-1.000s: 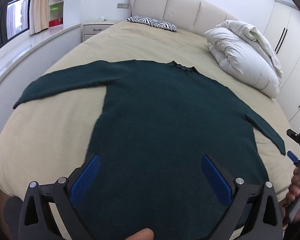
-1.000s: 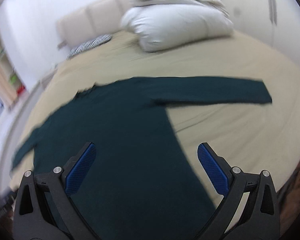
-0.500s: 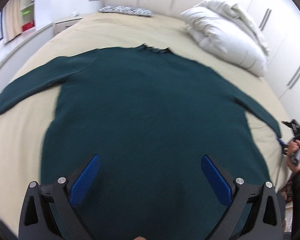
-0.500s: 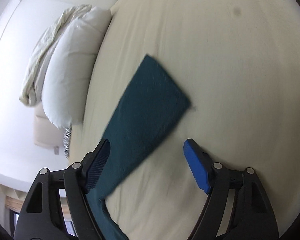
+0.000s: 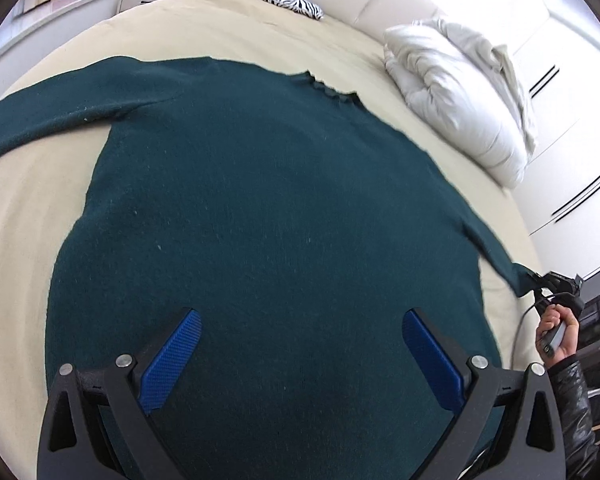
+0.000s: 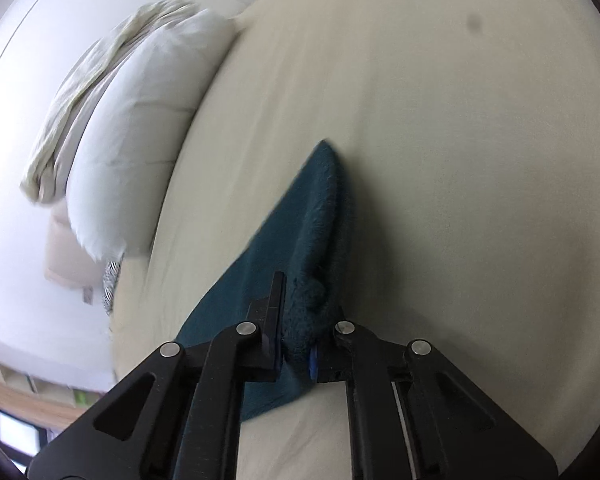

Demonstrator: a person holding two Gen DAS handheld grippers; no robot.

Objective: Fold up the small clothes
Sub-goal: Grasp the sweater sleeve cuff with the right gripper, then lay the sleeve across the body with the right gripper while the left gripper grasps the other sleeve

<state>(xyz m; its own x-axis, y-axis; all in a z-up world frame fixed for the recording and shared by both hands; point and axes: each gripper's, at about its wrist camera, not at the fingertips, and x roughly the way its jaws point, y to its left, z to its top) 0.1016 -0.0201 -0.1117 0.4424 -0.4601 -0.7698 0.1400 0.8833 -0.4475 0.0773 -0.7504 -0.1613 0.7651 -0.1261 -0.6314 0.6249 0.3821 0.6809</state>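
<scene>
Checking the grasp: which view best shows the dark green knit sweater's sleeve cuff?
Right wrist: the sleeve cuff fills the centre, pinched by the right gripper. In the left wrist view it is small, at the edge.

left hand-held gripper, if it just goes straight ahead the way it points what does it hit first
Most likely the dark green sweater: the open left hand-held gripper points at its body, spread flat on the bed. How far off is unclear.

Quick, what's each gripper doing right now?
Left gripper: open, above the sweater, holding nothing.
Right gripper: closed on the sweater's sleeve cuff.

1 sweater (image 5: pixel 268 216), 2 pillows (image 5: pixel 456 96)
</scene>
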